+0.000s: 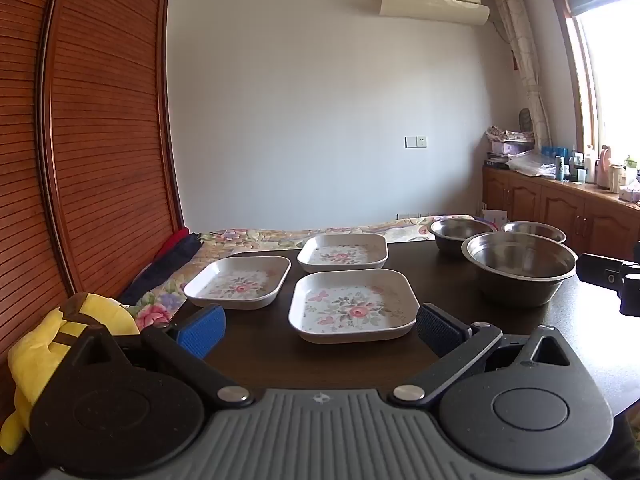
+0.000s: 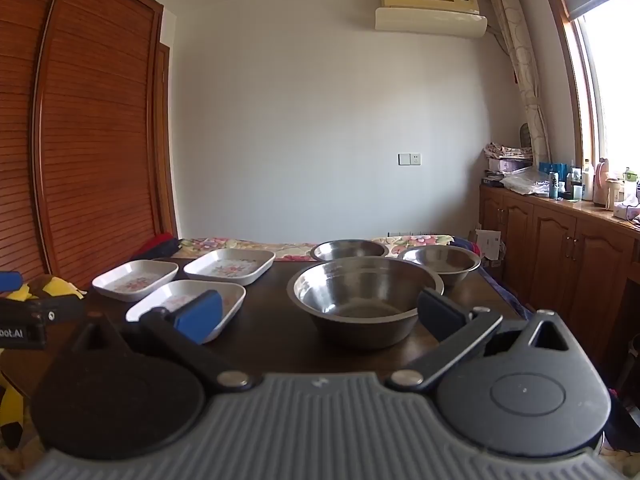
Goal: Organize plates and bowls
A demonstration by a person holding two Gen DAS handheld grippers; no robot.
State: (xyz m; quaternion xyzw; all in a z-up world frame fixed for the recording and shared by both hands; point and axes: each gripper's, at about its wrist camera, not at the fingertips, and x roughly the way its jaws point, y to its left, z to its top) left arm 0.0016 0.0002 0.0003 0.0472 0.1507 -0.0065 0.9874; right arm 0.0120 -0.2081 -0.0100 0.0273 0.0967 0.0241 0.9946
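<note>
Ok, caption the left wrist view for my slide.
Open left tool faces the nearest floral plate, steel bowls to the right.

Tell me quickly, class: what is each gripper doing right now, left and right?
Left gripper: open, holding nothing, facing the nearest floral plate.
Right gripper: open, holding nothing, facing the nearest steel bowl.

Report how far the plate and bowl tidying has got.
Nothing looks done: three floral plates lie apart and three steel bowls stand unstacked on the table. Both the left hand-held gripper and the right hand-held gripper are open, empty. All stacking remains.
</note>
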